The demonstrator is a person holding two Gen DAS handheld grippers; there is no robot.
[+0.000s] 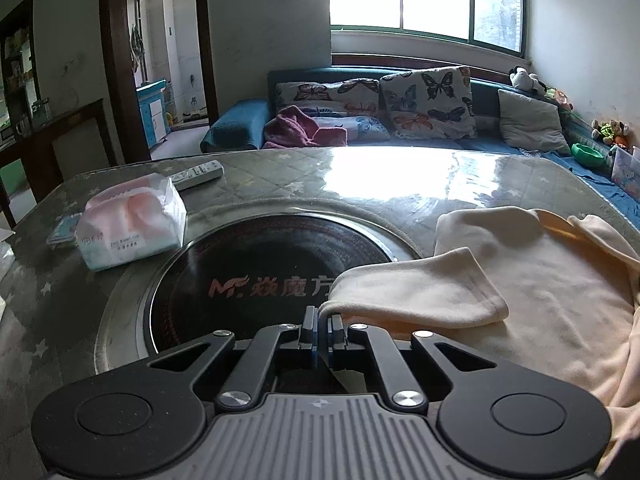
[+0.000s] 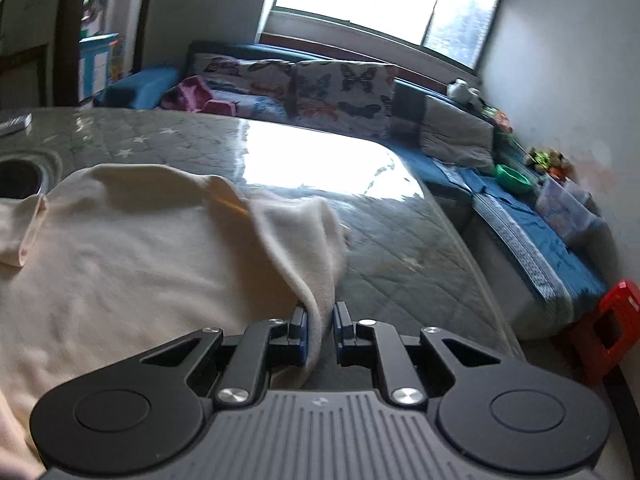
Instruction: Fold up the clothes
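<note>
Two grippers on one cream garment [image 1: 552, 280], spread lower right of frame over quilted table [image 1: 280, 172]. Left gripper [image 1: 322, 322]: jaws nearly closed, pinching folded sleeve edge at bottom centre. Right gripper [image 2: 320, 320]: jaws slightly parted, cloth fold between them, touching left pad. Tissue pack [image 1: 132, 228] at left.

Soft matt fleece garment [image 1: 560, 280]; glossy clear-film-covered quilted table [image 1: 280, 176]; matt-black plastic jaws.

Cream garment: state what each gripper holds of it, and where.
Left gripper pinches the cream garment by a sleeve's edge; right gripper has a fold of its other side between barely parted fingers.
</note>
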